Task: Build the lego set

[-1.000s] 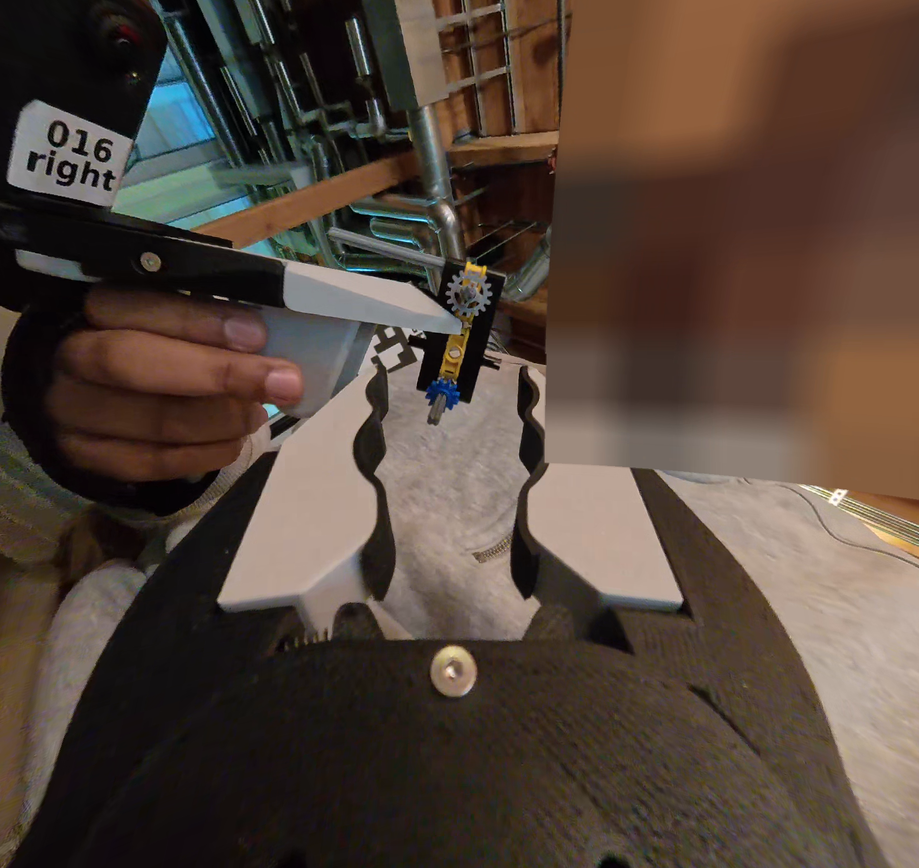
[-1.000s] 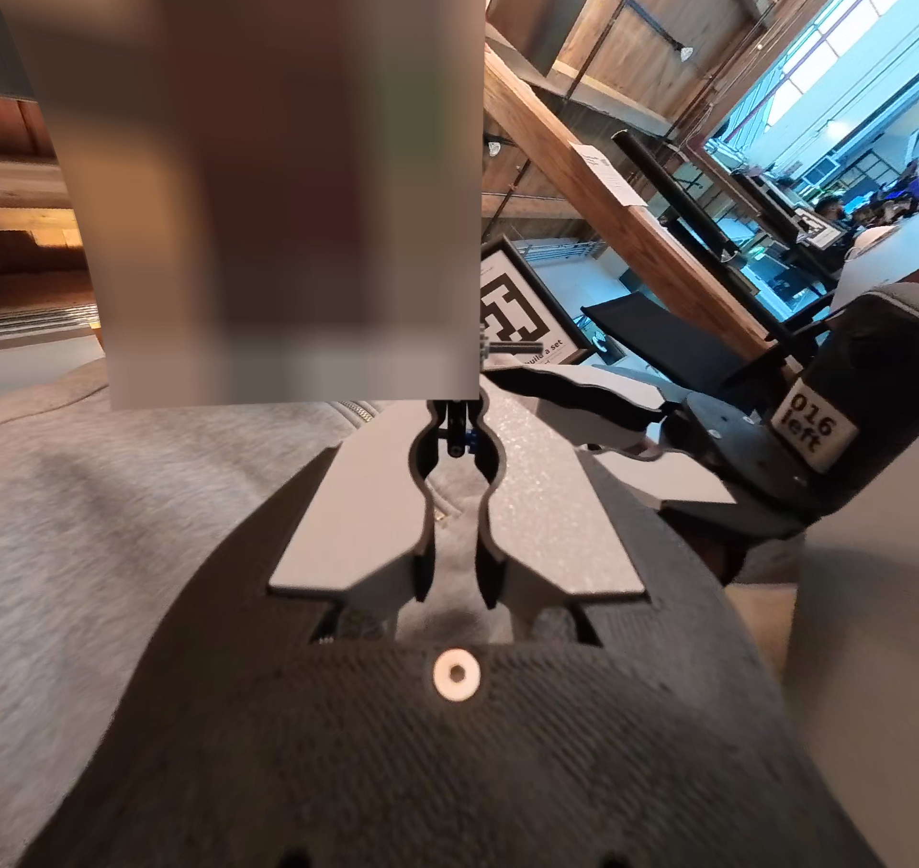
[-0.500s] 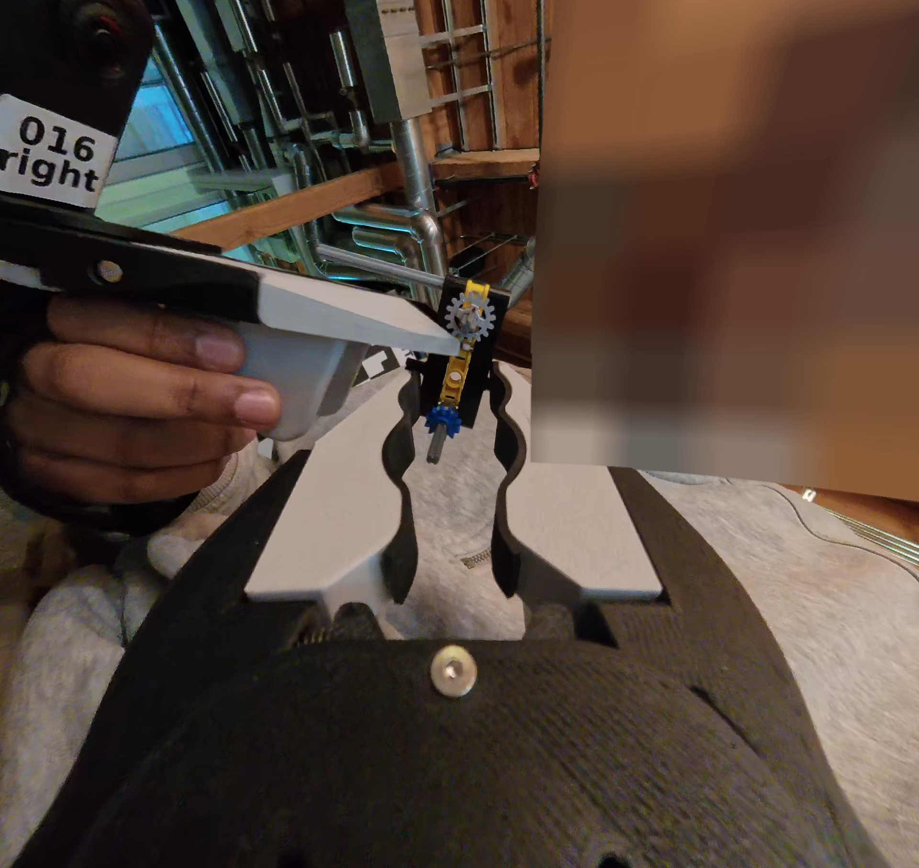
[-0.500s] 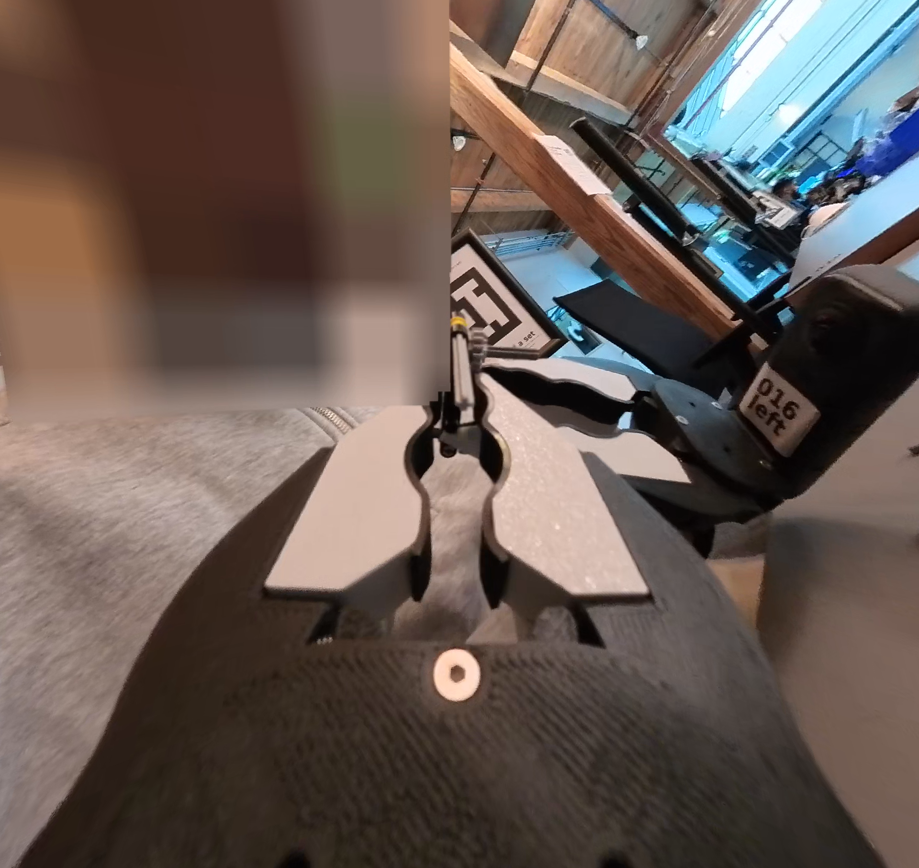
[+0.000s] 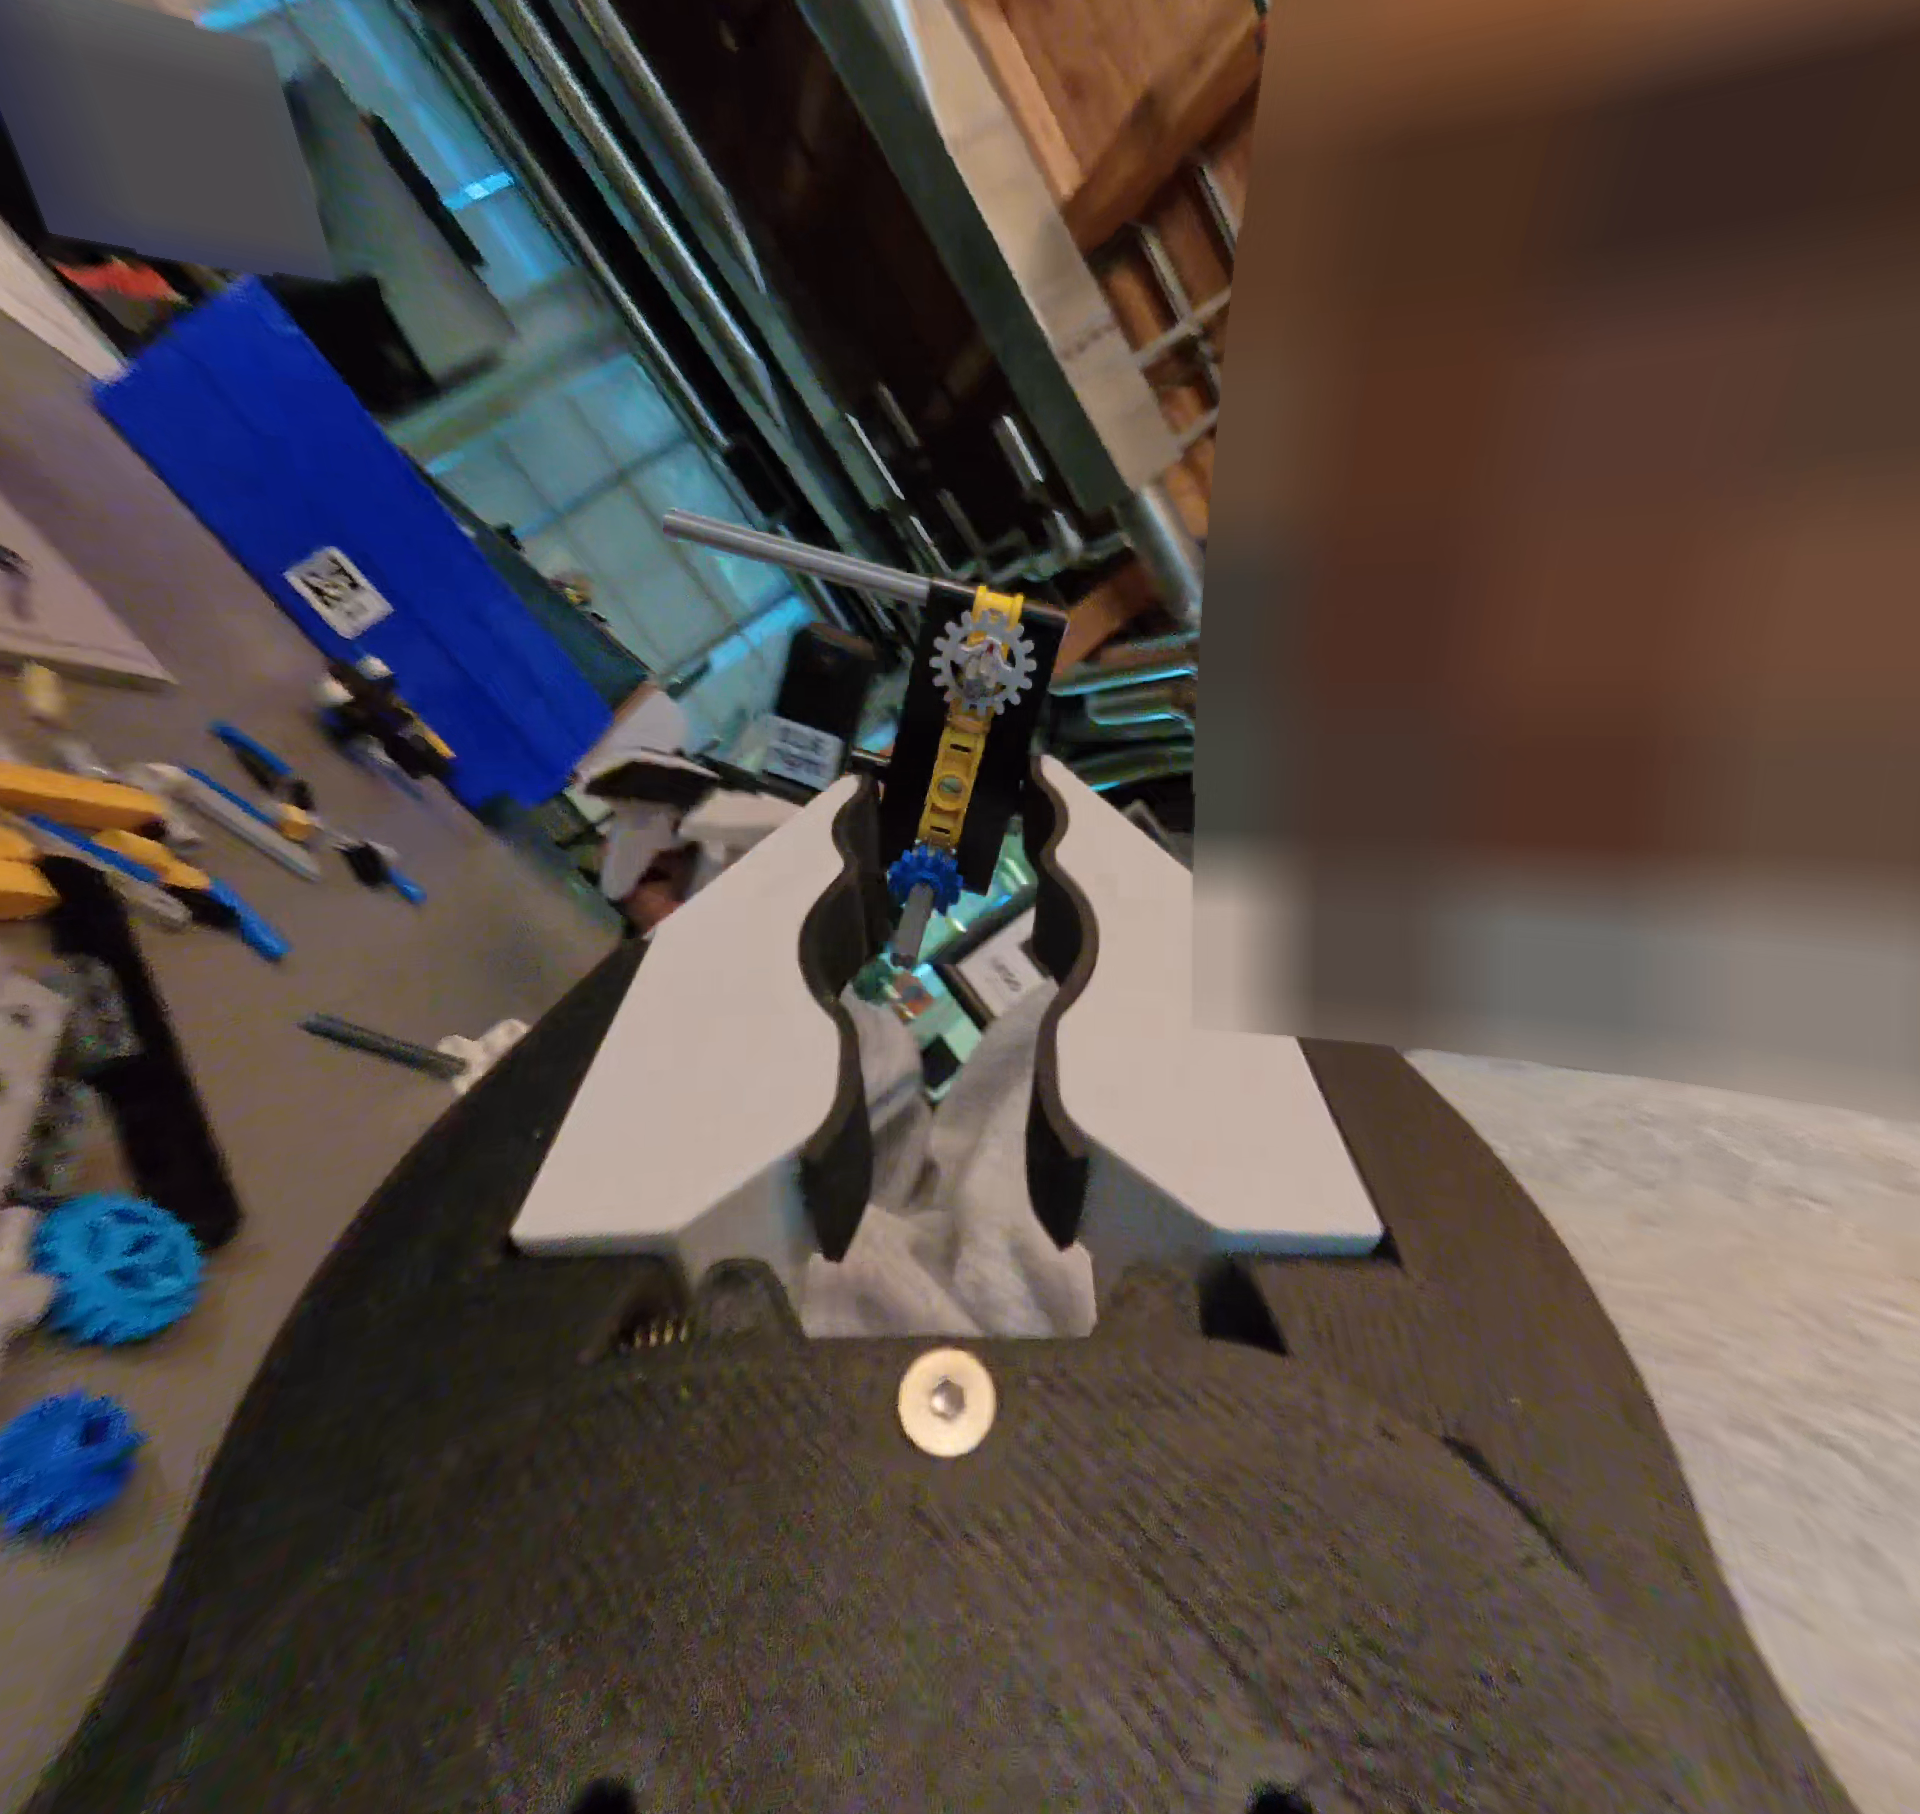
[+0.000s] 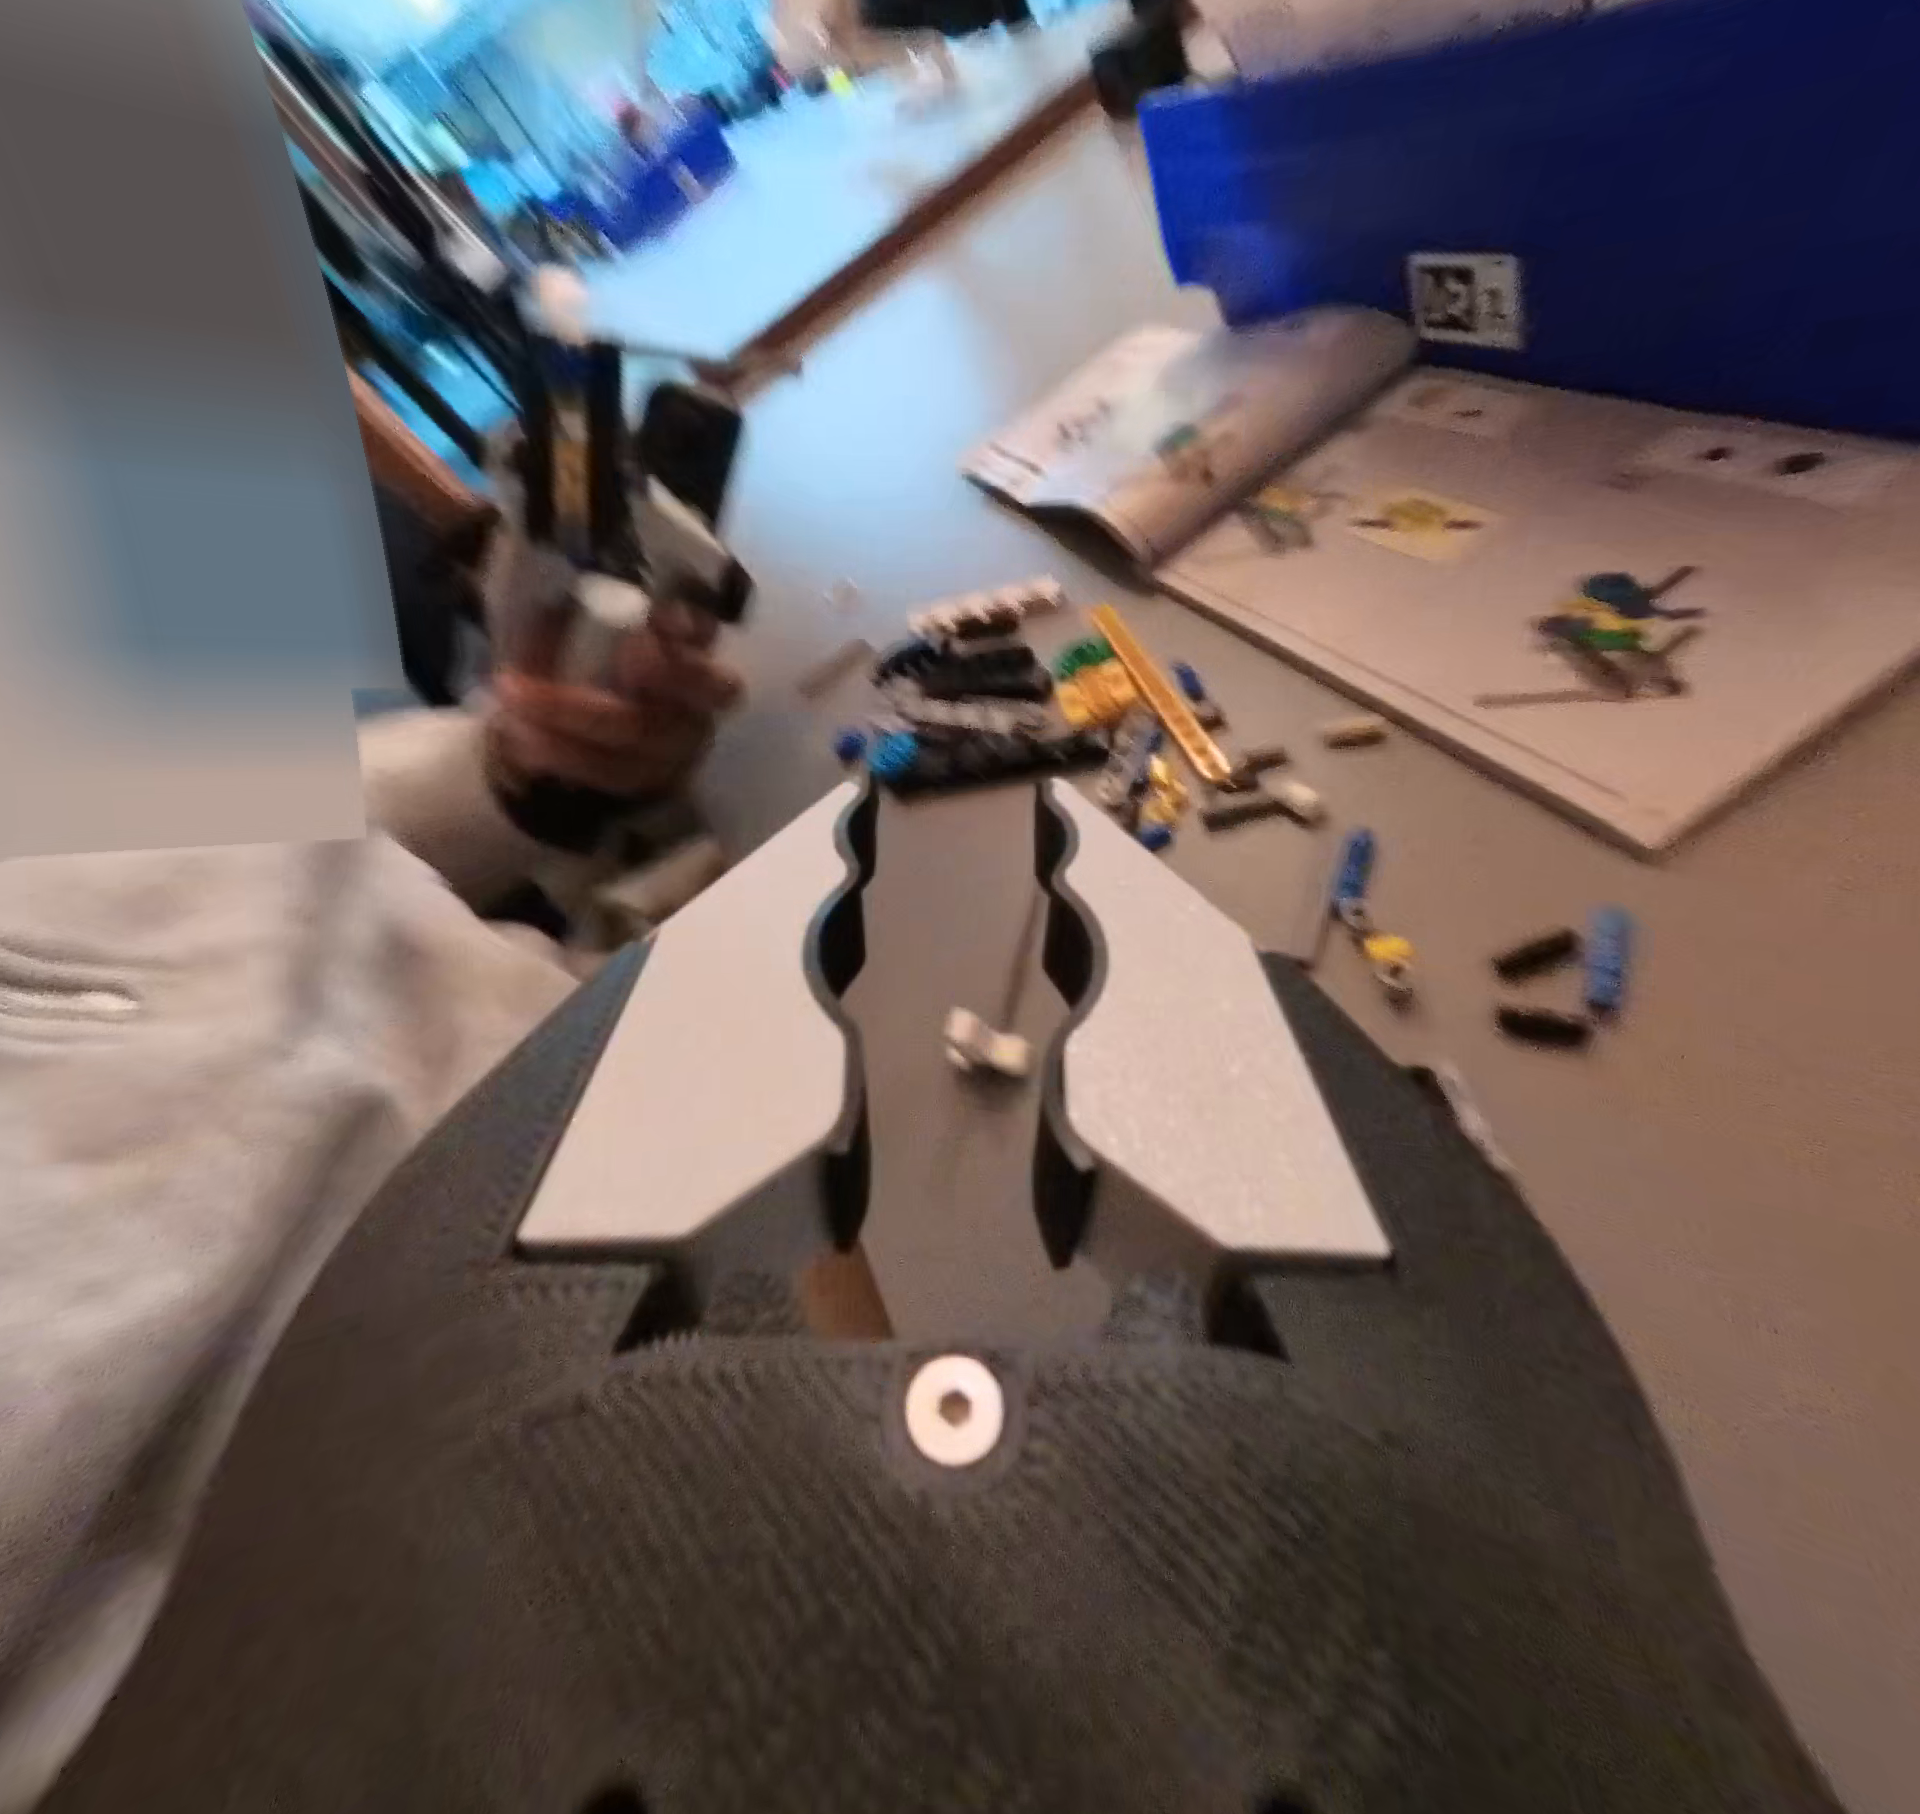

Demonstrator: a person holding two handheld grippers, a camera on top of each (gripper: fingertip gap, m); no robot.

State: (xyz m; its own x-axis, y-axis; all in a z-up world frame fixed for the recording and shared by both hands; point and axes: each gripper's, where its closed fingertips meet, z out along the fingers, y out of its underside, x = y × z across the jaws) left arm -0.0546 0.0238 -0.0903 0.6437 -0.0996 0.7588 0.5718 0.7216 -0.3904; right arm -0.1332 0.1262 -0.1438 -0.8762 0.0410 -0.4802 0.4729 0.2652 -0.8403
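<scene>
Two grippers share the work: the left gripper (image 5: pixel 948 819) clasps the geared lego assembly (image 5: pixel 971 746) at its fingertips, while the right gripper (image 6: pixel 954 808) hangs unclenched, empty, above loose lego pieces (image 6: pixel 1143 725). Pick squarely, slowly.

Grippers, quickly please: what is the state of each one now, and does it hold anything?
Left gripper: closed on the small lego assembly, a black piece with yellow beam and gears.
Right gripper: open, holding nothing.

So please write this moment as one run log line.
left gripper: shut on black-yellow geared lego assembly | right gripper: open, empty
</scene>
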